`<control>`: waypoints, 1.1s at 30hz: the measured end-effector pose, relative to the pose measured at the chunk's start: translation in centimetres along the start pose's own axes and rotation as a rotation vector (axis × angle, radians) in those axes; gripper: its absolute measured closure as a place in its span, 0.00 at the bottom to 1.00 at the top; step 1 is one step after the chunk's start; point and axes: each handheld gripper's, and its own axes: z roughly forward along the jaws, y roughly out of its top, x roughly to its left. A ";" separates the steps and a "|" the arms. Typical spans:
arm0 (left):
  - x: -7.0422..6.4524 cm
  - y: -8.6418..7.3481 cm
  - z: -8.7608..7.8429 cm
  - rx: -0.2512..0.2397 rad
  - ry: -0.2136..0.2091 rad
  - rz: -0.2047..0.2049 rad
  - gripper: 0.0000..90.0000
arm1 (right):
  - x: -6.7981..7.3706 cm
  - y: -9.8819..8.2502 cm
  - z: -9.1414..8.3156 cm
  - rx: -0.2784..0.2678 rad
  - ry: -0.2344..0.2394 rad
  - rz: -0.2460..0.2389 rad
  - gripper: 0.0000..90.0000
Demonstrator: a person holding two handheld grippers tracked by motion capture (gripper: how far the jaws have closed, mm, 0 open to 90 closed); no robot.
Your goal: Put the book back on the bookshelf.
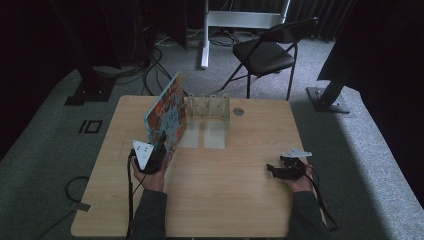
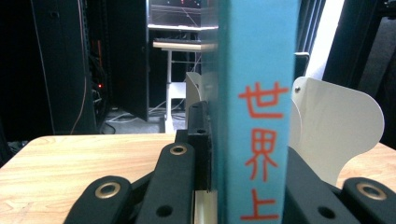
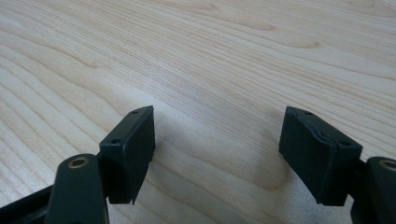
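At lower left of centre, the left gripper (image 1: 159, 145) clamps an upright book (image 1: 167, 112), which touches the clear rack (image 1: 209, 107) beside it. Right gripper (image 1: 274, 169), lower right, gapes wide above the table (image 1: 225, 200).

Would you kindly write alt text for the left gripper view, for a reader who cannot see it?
A teal book with red characters on its spine stands upright, clamped between the left gripper's black jaws. Behind it rise the white dividers of a rack on a wooden table, with dark equipment beyond.
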 end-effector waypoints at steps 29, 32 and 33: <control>-2.0 -0.4 1.1 -0.039 0.062 0.039 0.90 | 0.0 0.0 0.0 0.000 0.002 -0.002 0.30; -2.3 -0.5 1.1 -0.039 0.068 0.064 0.90 | 0.0 0.0 0.0 -0.001 0.002 -0.002 0.30; -2.4 -0.5 1.1 -0.040 0.070 0.068 0.90 | 0.0 0.0 0.0 0.000 0.002 -0.002 0.30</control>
